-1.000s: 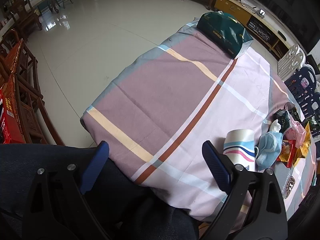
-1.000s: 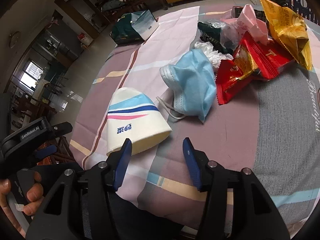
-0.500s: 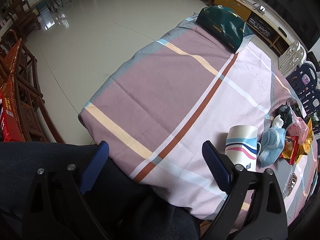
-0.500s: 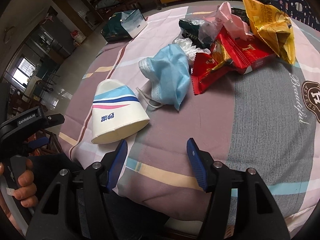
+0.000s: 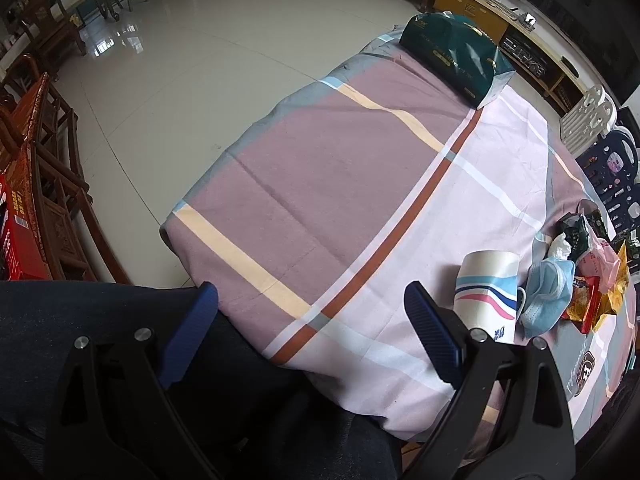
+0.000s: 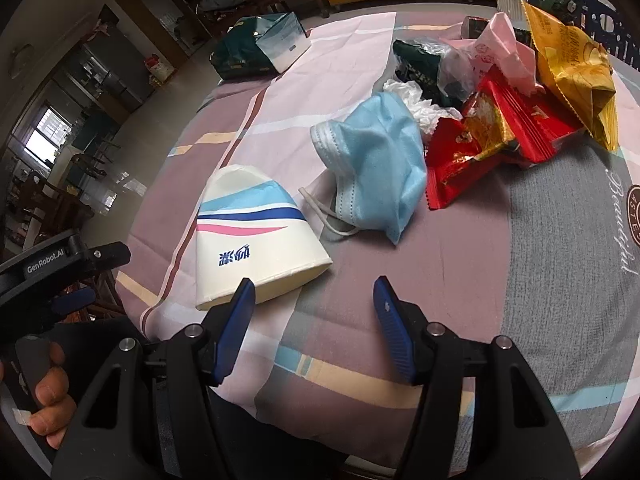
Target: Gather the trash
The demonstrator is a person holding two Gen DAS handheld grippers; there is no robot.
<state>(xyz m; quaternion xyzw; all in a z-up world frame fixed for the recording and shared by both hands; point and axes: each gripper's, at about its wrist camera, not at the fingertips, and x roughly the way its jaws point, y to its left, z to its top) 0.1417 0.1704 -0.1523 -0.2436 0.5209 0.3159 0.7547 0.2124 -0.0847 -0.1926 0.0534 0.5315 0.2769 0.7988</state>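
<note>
Two tongs gape empty: left tongs point(image 5: 310, 320), right tongs point(image 6: 314, 300). Only right view shows paper cup point(image 6: 256, 240) mouth; contents unseen.

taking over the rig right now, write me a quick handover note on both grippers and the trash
Left gripper: open, empty, at the near table edge over the person's lap.
Right gripper: open, empty, just short of the paper cup.
Trash, all on the tablecloth: the paper cup lies on its side nearest you; the blue face mask is just beyond it; behind that a pile with red snack wrappers, a gold snack bag, a pink plastic bag, a dark green wrapper and a white tissue.
Done: nothing is picked up.
Left: collect everything, probably the cup first. No bin is in view.
</note>
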